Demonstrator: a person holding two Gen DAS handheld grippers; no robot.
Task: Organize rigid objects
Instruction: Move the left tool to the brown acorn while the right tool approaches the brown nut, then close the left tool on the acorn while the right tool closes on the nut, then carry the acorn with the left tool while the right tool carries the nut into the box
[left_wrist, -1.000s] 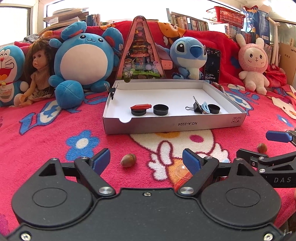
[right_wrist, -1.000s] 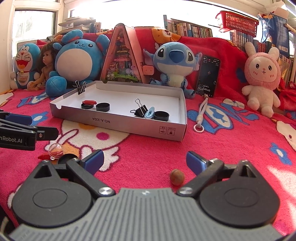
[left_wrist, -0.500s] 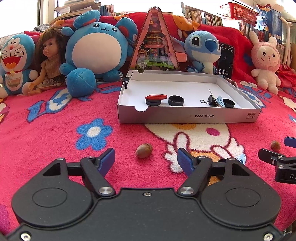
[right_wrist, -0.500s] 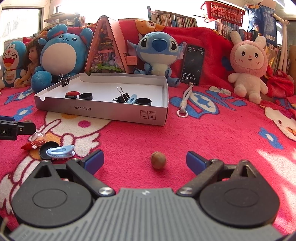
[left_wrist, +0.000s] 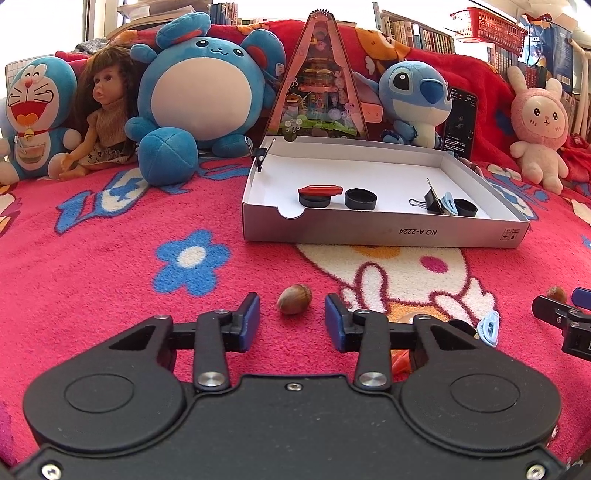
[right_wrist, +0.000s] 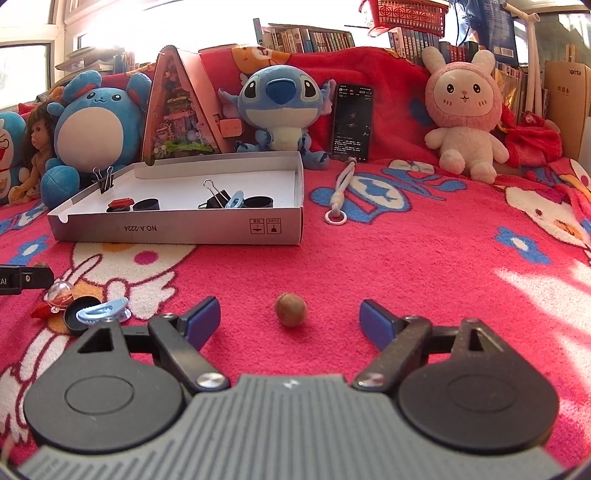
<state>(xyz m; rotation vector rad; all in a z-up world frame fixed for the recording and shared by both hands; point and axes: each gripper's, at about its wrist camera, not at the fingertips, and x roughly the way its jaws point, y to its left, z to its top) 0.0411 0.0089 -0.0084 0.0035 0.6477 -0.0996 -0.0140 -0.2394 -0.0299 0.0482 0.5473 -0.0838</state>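
Observation:
A brown nut (left_wrist: 294, 299) lies on the pink blanket between the blue pads of my left gripper (left_wrist: 291, 321), which is open around it without touching. A second round nut (right_wrist: 291, 308) lies between the pads of my open right gripper (right_wrist: 290, 317), a little ahead of them. The white cardboard box (left_wrist: 384, 230) holds black caps (left_wrist: 360, 198), a red-topped cap (left_wrist: 318, 192), a binder clip (left_wrist: 430, 197) and a blue clip. The box also shows in the right wrist view (right_wrist: 177, 229).
A clear ball (right_wrist: 60, 292), a black cap (right_wrist: 79, 317) and a blue clip (right_wrist: 103, 309) lie on the blanket left of the right gripper. Plush toys, a doll, a triangular house model (left_wrist: 320, 79) and a phone (right_wrist: 351, 122) line the back. A cord with a ring (right_wrist: 338, 206) lies right of the box.
Both grippers have moved forward and lower toward their nuts. The left gripper's pads have narrowed around its nut. The right gripper's view has swung so the box sits further left.

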